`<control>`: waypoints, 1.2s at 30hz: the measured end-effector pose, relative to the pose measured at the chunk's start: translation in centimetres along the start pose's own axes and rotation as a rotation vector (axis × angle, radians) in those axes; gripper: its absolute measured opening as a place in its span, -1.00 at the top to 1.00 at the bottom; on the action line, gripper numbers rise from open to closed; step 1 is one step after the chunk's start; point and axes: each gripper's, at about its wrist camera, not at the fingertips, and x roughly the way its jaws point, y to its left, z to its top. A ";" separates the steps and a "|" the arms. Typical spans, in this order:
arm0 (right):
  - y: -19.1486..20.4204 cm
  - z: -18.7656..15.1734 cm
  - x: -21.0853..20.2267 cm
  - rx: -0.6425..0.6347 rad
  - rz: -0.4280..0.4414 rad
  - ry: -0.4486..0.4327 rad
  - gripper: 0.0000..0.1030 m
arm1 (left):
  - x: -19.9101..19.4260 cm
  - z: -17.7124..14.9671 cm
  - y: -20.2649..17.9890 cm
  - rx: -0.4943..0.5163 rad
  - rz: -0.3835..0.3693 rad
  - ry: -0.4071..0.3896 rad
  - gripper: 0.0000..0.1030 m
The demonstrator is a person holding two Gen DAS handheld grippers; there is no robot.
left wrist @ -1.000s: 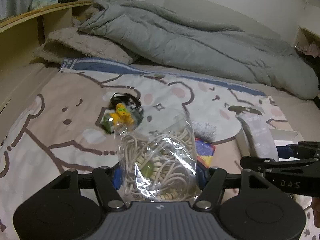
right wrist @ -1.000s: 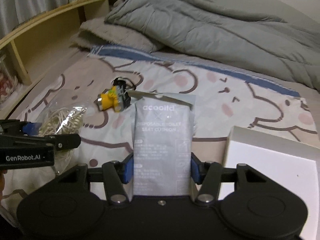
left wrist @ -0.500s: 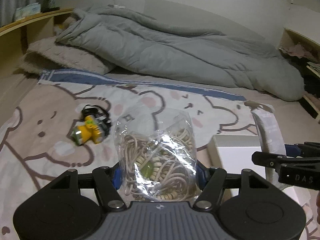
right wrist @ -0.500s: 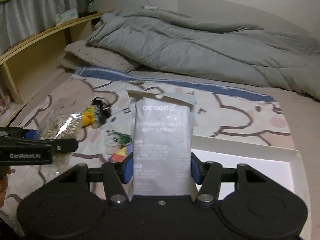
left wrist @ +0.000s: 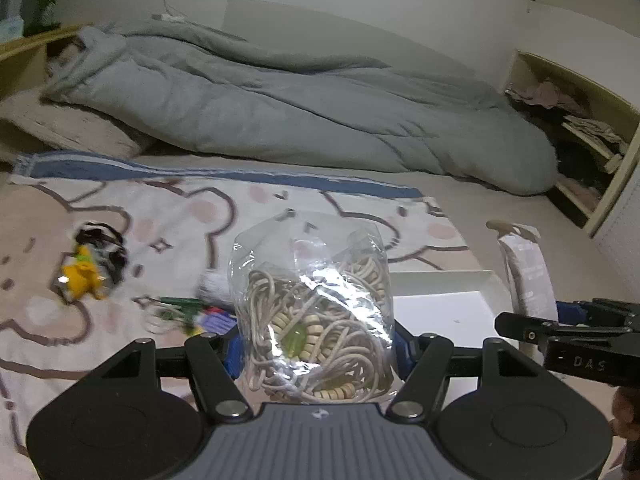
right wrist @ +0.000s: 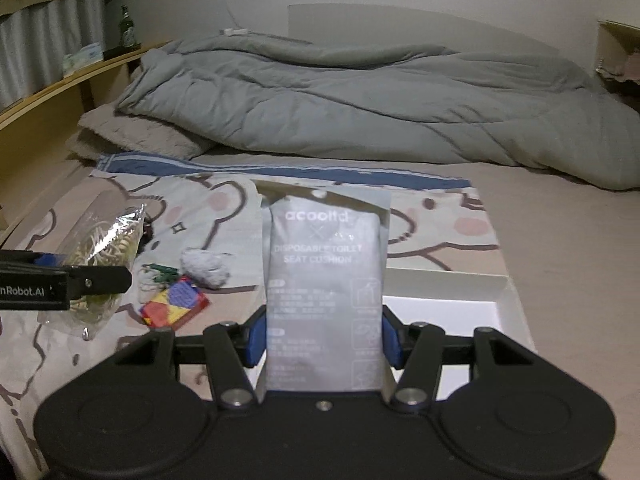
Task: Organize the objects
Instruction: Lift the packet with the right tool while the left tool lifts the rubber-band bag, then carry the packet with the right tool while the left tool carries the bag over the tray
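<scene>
Left wrist view — my left gripper point(left wrist: 316, 344) clamps a bag of cord point(left wrist: 312, 312); right gripper point(right wrist: 322, 336) jaws clamp a grey packet point(right wrist: 324, 280) — above the bed point(right wrist: 560, 240).

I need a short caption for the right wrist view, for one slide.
Right gripper holds a grey seat-cushion packet upright above the white box on the bed.

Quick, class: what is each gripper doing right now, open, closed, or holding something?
Left gripper: closed on a clear bag of cord.
Right gripper: closed on a grey packet.
</scene>
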 end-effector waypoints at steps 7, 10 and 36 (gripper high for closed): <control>-4.9 -1.4 -0.7 0.041 -0.050 0.005 -0.09 | 2.5 -0.2 -3.7 0.019 -0.022 0.012 -0.30; -6.8 -1.9 -0.6 0.054 -0.075 0.015 -0.09 | 4.0 -0.4 -4.8 -0.015 -0.048 0.035 -0.30; -11.9 -8.7 6.7 -0.031 -0.149 0.293 -0.10 | 16.2 -4.3 -9.2 -0.080 -0.005 0.262 -0.31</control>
